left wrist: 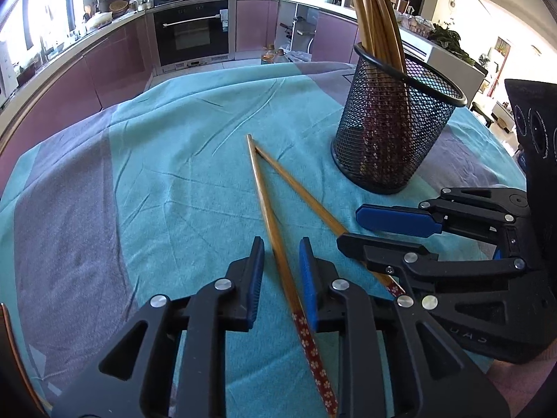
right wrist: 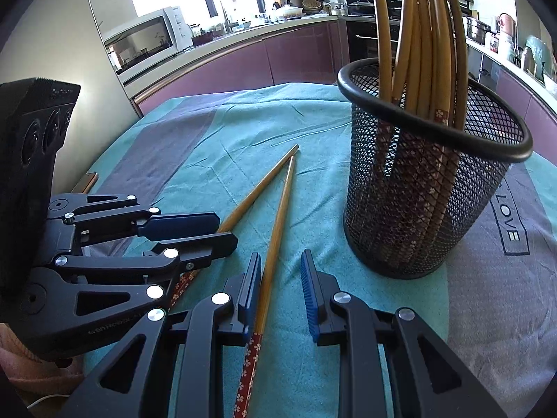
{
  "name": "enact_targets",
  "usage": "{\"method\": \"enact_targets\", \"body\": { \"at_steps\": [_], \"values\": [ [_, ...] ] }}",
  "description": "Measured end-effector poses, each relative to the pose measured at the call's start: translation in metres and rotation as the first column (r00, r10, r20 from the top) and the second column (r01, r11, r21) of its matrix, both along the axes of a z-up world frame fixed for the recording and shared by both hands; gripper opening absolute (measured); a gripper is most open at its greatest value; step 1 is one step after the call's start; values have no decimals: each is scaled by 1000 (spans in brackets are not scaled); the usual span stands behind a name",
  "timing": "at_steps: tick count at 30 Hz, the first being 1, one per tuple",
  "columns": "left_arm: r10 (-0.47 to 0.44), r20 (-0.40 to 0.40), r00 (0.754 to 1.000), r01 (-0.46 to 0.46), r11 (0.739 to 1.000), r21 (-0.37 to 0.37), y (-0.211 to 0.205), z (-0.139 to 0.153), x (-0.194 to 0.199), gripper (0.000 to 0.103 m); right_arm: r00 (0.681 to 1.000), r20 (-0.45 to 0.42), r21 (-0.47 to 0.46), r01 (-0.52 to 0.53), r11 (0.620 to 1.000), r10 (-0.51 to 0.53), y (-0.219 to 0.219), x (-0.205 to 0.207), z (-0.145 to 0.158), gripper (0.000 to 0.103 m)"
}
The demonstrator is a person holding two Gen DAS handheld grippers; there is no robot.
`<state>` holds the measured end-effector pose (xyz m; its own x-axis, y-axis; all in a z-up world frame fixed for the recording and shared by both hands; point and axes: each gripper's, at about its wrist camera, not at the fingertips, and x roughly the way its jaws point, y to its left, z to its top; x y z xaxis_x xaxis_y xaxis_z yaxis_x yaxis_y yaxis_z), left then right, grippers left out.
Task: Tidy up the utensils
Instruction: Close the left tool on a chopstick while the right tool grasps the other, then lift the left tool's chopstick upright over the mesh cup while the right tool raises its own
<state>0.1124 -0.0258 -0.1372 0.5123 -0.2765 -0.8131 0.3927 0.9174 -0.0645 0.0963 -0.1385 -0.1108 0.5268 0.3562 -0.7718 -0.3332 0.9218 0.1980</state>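
Left gripper (left wrist: pixel 278 264), low centre of its own view: jaws parted a little, straddling one chopstick (left wrist: pixel 268 205) without pressing it, so nothing is held. Right gripper (right wrist: pixel 281 271), same posture in its view, its left pad just beside the second chopstick (right wrist: pixel 276 223), gap on the other side; also holding nothing. Each tool sits over the patterned red handle end, likely because that thicker end offers surer purchase. The two chopsticks lie flat on the teal cloth (left wrist: pixel 156 160), tips meeting in a V toward frame centre. Mesh holder (left wrist: pixel 400 132), upper right (already stocked with upright chopsticks), stands near, the probable destination.
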Motion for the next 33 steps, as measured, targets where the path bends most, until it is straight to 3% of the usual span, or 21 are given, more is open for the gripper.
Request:
{"method": "enact_targets", "body": {
  "at_steps": [14,33],
  "values": [
    [25,-4,1000,-25,999,-20,-5,0,8,11,1000,-9,17,30,999,-30,-6,7,-2,8],
    [55,-17,998,-56,997,-62,16,1,1,8,998,-10,118,57,991,-57,-30,-2,7,6]
  ]
}}
